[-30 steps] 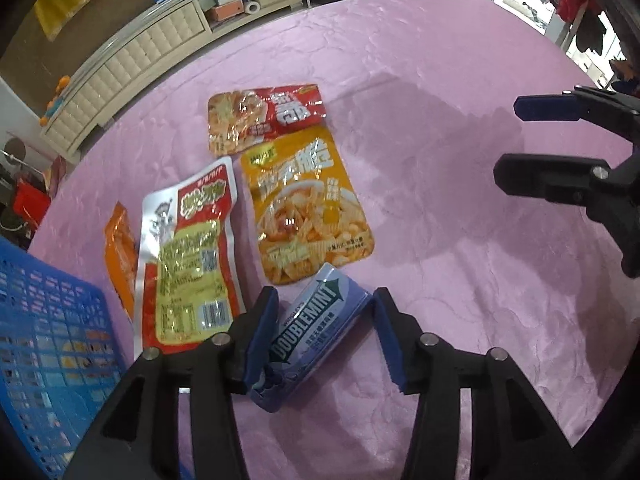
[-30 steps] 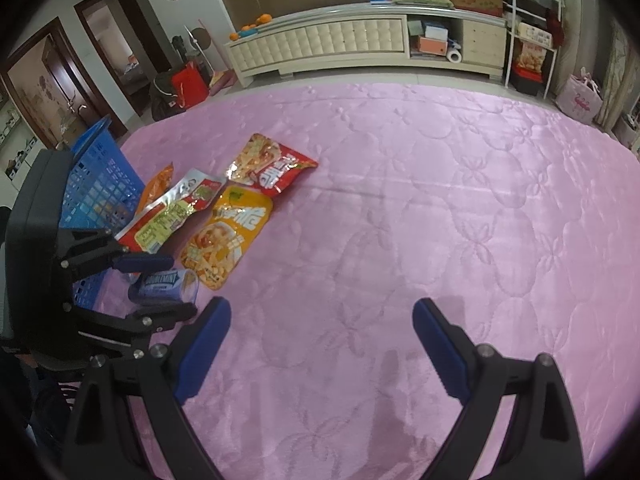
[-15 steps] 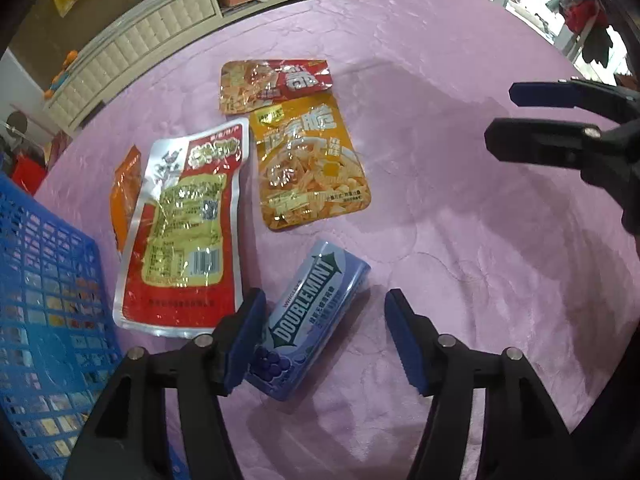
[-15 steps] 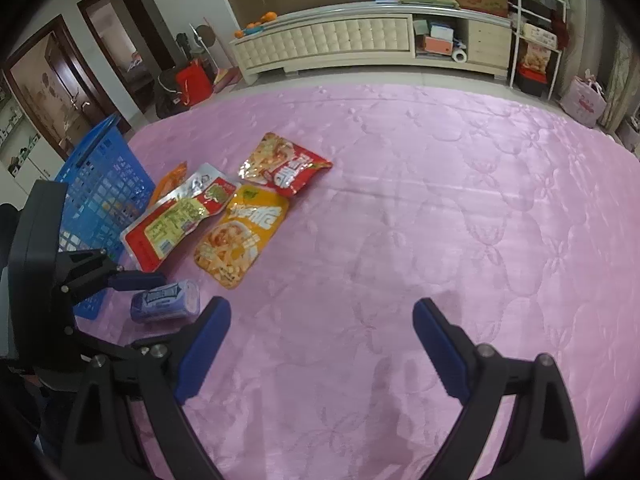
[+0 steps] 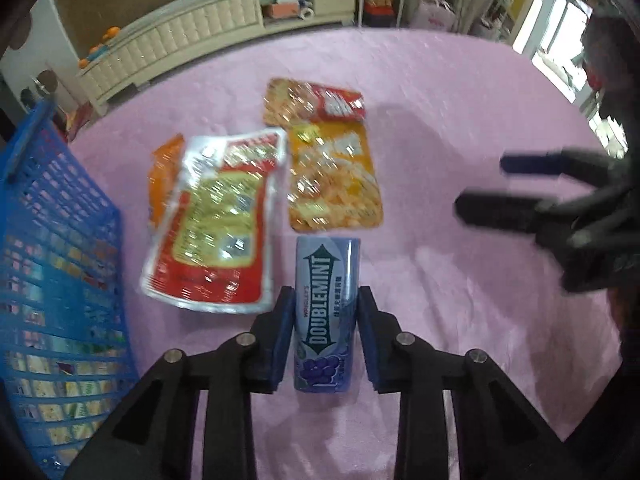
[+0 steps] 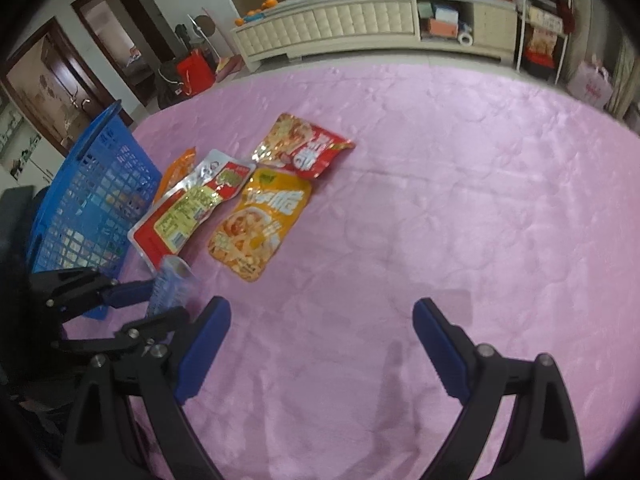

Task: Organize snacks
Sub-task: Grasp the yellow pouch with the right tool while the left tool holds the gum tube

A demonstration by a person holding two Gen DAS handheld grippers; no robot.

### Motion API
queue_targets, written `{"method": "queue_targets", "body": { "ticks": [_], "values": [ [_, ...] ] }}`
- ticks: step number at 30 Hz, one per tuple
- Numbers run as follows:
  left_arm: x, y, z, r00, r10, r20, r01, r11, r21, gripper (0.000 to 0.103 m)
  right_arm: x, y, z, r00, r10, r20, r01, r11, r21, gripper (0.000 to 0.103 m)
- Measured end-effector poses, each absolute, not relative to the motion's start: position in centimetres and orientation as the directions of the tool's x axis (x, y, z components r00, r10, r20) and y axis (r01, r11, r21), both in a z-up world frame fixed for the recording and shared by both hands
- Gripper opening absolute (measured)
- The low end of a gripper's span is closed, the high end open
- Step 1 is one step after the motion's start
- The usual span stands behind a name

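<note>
My left gripper [image 5: 325, 312] is shut on a purple Doublemint gum canister [image 5: 326, 312], which points away from me just above the pink tablecloth. It also shows in the right wrist view [image 6: 170, 284], lifted and tilted. Beyond it lie a red and silver snack pouch [image 5: 216, 220], a yellow pouch [image 5: 334, 182], a red pouch [image 5: 312, 100] and an orange pouch [image 5: 160, 172], partly hidden under the silver one. My right gripper [image 6: 322, 334] is open and empty over bare cloth; it shows at the right of the left wrist view [image 5: 516, 184].
A blue plastic basket [image 5: 52, 264] stands at the left edge of the table, close to my left gripper; it also shows in the right wrist view [image 6: 92, 196]. The pink tablecloth [image 6: 440, 200] spreads wide to the right. A cream cabinet [image 6: 360, 24] stands beyond the table.
My left gripper has closed on the gum canister, turned it straight between the pads and raised it off the cloth. The right gripper has stayed open and almost still.
</note>
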State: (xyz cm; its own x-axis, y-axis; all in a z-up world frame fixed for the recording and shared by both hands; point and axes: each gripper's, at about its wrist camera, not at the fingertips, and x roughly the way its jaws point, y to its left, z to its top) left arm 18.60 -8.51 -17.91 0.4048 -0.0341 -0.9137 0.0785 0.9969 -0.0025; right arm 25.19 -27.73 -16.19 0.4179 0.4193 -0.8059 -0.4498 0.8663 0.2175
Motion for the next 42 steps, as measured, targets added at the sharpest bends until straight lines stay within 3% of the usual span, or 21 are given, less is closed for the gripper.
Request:
{"method": "queue_targets", "body": {
  "ticks": [7, 21, 27, 30, 34, 37, 39, 40, 42],
  "values": [
    [18.4, -5.8, -16.0, 0.471, 0.055, -0.880, -0.035, 0.998, 0.043, 0.029, 26.8, -24.6, -16.6, 0.421, 0.381, -0.823, -0.437, 0.880, 0.184, 0.095],
    [18.8, -3.4, -14.9, 0.509, -0.015, -0.860, -0.065, 0.996, -0.056, 0.029, 30.3, -18.5, -17.6, 0.426, 0.276, -0.862, -0.461, 0.885, 0.056, 0.094],
    [19.0, -3.4, -15.6, 0.506, -0.015, -0.862, -0.055, 0.997, -0.049, 0.029, 30.1, -15.9, -18.2, 0.467, 0.200, -0.862, -0.518, 0.851, -0.083, 0.093],
    [19.2, -3.5, -15.6, 0.509, -0.027, -0.860, -0.047, 0.997, -0.059, 0.029, 30.0, -16.1, -18.3, 0.464, 0.213, -0.860, -0.533, 0.842, -0.078, 0.091],
    [19.6, -3.4, -15.9, 0.508, -0.028, -0.861, -0.047, 0.997, -0.061, 0.029, 29.7, -17.5, -17.6, 0.469, 0.226, -0.854, -0.540, 0.838, -0.074, 0.059],
    [19.7, -3.5, -16.1, 0.505, -0.031, -0.862, -0.048, 0.997, -0.063, 0.029, 29.7, -18.7, -17.5, 0.452, 0.254, -0.855, -0.553, 0.832, -0.046, 0.051],
    [19.7, -3.5, -16.0, 0.503, -0.030, -0.864, -0.050, 0.997, -0.063, 0.029, 29.3, -18.5, -17.5, 0.454, 0.250, -0.856, -0.565, 0.823, -0.059, 0.041],
    [19.7, -3.5, -16.1, 0.503, -0.030, -0.864, -0.051, 0.997, -0.064, 0.029, 28.8, -18.7, -17.4, 0.459, 0.248, -0.853, -0.569, 0.820, -0.068, 0.031],
    [19.6, -3.8, -16.1, 0.501, -0.036, -0.865, -0.050, 0.996, -0.070, 0.029, 28.1, -18.9, -17.6, 0.453, 0.266, -0.851, -0.573, 0.818, -0.049, 0.029]
  ]
}}
